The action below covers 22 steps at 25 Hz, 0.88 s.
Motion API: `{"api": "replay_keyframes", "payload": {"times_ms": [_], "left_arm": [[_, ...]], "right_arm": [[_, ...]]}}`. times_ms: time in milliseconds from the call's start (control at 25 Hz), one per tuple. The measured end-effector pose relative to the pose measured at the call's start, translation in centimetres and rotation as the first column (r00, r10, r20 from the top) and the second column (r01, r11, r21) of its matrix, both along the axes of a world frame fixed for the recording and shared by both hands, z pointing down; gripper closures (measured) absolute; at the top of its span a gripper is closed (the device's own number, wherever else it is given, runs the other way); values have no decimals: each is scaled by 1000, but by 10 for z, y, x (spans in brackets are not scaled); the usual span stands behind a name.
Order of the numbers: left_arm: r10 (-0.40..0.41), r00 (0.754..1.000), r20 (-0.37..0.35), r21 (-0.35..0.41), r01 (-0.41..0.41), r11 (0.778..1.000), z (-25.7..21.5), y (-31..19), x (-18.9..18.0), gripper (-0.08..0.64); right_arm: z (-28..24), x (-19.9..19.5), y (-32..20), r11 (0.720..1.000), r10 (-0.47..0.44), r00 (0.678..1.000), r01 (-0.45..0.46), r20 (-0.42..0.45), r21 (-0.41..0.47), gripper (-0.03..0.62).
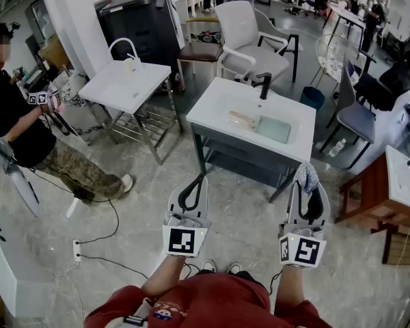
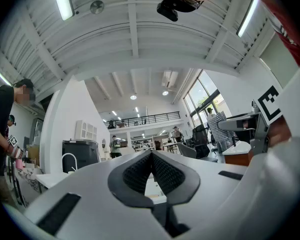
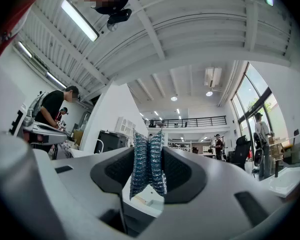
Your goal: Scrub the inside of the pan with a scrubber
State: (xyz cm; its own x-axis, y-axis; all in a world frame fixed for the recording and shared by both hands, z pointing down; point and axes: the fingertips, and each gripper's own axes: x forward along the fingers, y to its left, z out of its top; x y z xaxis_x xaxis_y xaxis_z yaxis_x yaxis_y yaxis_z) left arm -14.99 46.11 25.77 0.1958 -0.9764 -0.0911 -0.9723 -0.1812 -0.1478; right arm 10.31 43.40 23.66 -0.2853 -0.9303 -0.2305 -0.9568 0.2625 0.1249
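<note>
A blue-silver mesh scrubber (image 3: pixel 148 165) is pinched between the pads of my right gripper (image 3: pixel 149 171), folded and sticking out past the tips. In the head view that gripper (image 1: pixel 306 186) hangs low on the right, with the scrubber (image 1: pixel 305 175) at its tip. My left gripper (image 1: pixel 193 185) hangs level with it on the left. Its jaws meet at the tips with nothing between them (image 2: pixel 151 156). Ahead stands a white sink unit (image 1: pixel 219 101) with a greenish basin (image 1: pixel 274 129), a black tap (image 1: pixel 264 85) and a tan object (image 1: pixel 242 119) beside the basin. I cannot make out a pan.
A second white sink stand (image 1: pixel 123 86) is at the back left, beside a seated person (image 1: pixel 17 125) holding grippers. Office chairs (image 1: pixel 249 46) stand behind the sink, a blue bin (image 1: pixel 313 97) and a wooden table (image 1: pixel 386 193) to the right. Cables and a power strip (image 1: pixel 76 250) lie on the floor.
</note>
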Motion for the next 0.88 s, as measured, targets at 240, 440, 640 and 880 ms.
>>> {"api": "replay_keyframes", "payload": {"times_ms": [240, 440, 640, 880], "left_arm": [[-12, 1000, 7, 4, 12, 1000, -3, 2, 17, 546], [-5, 1000, 9, -4, 5, 1000, -2, 3, 37, 546], [2, 1000, -4, 22, -2, 1000, -6, 5, 59, 546], [-7, 1000, -5, 61, 7, 998, -8, 3, 79, 546]], "right_arm": [[0, 23, 5, 1000, -3, 1000, 3, 4, -2, 416], [5, 36, 6, 1000, -17, 1000, 17, 9, -6, 416], [8, 55, 8, 998, -64, 996, 64, 60, 0, 411], [22, 78, 5, 997, -78, 994, 80, 82, -18, 411]]}}
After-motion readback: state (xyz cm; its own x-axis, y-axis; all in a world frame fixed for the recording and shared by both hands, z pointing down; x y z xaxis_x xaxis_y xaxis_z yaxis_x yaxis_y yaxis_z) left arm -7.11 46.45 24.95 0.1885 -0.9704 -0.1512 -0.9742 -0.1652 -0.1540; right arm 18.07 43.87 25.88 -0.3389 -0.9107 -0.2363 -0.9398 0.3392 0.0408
